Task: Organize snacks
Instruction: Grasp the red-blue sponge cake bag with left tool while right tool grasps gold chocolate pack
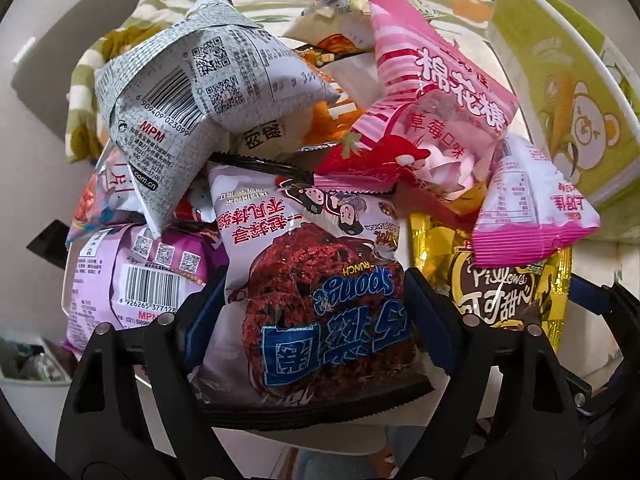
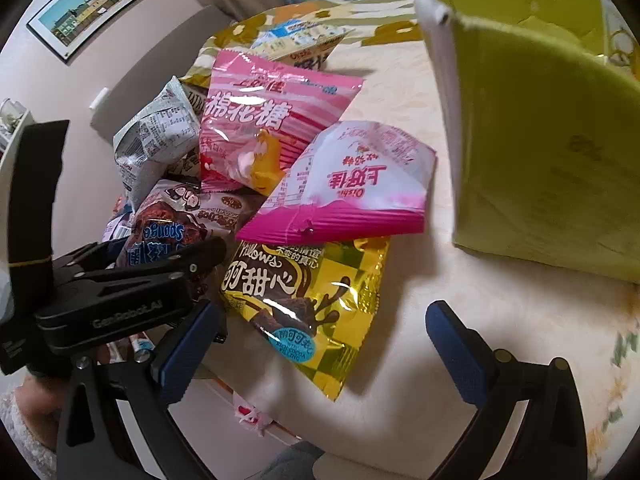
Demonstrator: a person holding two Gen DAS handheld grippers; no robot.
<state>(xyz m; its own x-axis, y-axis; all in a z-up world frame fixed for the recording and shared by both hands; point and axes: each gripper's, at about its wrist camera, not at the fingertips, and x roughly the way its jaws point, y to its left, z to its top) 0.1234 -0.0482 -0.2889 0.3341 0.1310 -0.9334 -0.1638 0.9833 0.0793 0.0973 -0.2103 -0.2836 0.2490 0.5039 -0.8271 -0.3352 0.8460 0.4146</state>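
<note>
A pile of snack bags lies on the cream table. My left gripper (image 1: 310, 308) has both fingers around the brown "Sponge" crunch bag (image 1: 320, 300), pressing its sides. That bag also shows in the right wrist view (image 2: 172, 228), with the left gripper (image 2: 200, 268) on it. A yellow "Pillows" bag (image 2: 308, 304), a pink-and-white bag (image 2: 348, 184) and a pink marshmallow bag (image 2: 260, 120) lie beside it. My right gripper (image 2: 324, 344) is open and empty, hovering just over the table near the yellow bag. A green box (image 2: 540, 140) stands at the right.
A grey printed bag (image 1: 180, 92), a purple bag (image 1: 132, 280) and several others fill the left of the pile. The green box with a bear picture (image 1: 576, 108) stands at the far right. A floral cloth (image 1: 120, 32) lies behind. The table edge runs close below the pile.
</note>
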